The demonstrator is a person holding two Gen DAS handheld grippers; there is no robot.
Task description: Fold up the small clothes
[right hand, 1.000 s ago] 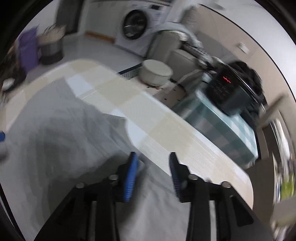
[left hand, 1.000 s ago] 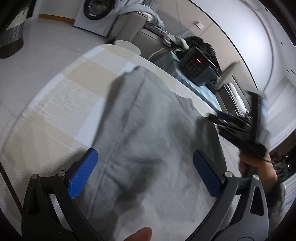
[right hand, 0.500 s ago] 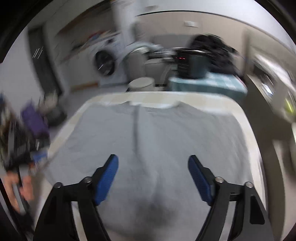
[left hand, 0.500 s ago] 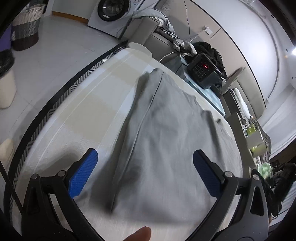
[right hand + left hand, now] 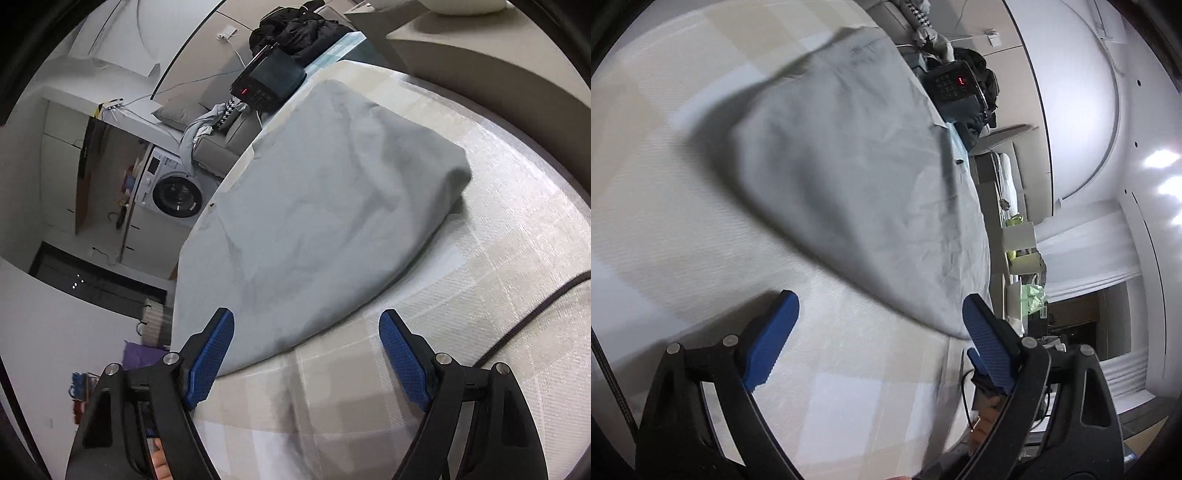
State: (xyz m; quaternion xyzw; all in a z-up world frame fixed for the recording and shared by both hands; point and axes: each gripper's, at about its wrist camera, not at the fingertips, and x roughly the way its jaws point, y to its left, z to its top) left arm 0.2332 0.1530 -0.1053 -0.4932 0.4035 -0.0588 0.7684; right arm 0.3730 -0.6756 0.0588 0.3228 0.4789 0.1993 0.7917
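A grey garment (image 5: 857,162) lies spread and folded over on a table with a beige and white checked cloth (image 5: 683,221). It also shows in the right wrist view (image 5: 332,206). My left gripper (image 5: 879,325) is open and empty, near the garment's near edge, its right pad close to the cloth corner. My right gripper (image 5: 306,350) is open and empty, its jaws on either side of the garment's near edge.
A dark appliance with red lights (image 5: 956,88) stands past the table's far end, also in the right wrist view (image 5: 266,81). A washing machine (image 5: 173,192) and a sofa with clothes (image 5: 218,125) are in the room behind. The table edge runs at right (image 5: 535,306).
Both grippers have swung round and drawn back to the garment's near edge. The right gripper, nearly shut a second ago, is open. The garment now lies folded over.
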